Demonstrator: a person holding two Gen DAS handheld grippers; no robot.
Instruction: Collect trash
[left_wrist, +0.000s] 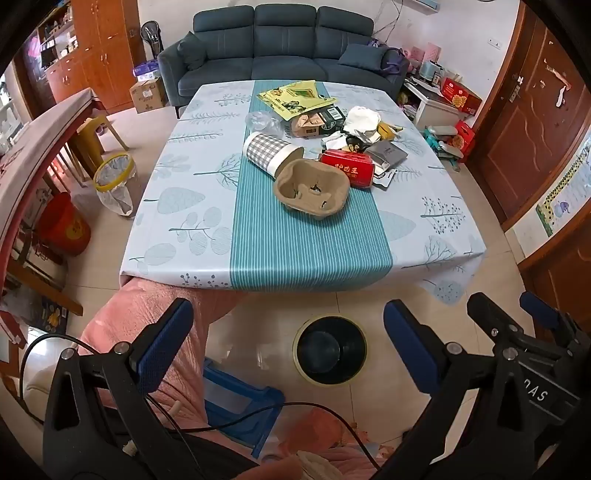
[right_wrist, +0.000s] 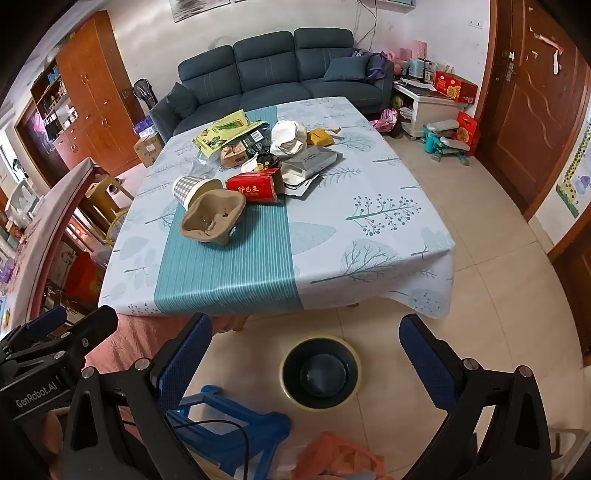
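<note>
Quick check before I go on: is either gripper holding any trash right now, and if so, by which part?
Nothing is held. The left gripper and right gripper are both wide open with empty jaws, above the floor short of the table.

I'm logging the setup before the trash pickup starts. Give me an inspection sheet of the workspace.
Surface: table under a leaf-print cloth with a teal stripe; near half bare.
Job's things: cardboard cup carrier, checked paper cup on its side, red box, yellow bag, crumpled white paper, piled mid-table; black bin on the floor in front.
Clutter: blue stool, second lined bin.
Grippers: left gripper and right gripper open, holding nothing.
Cables: black cable across the person's lap.
Surroundings: sofa, wooden door.
</note>
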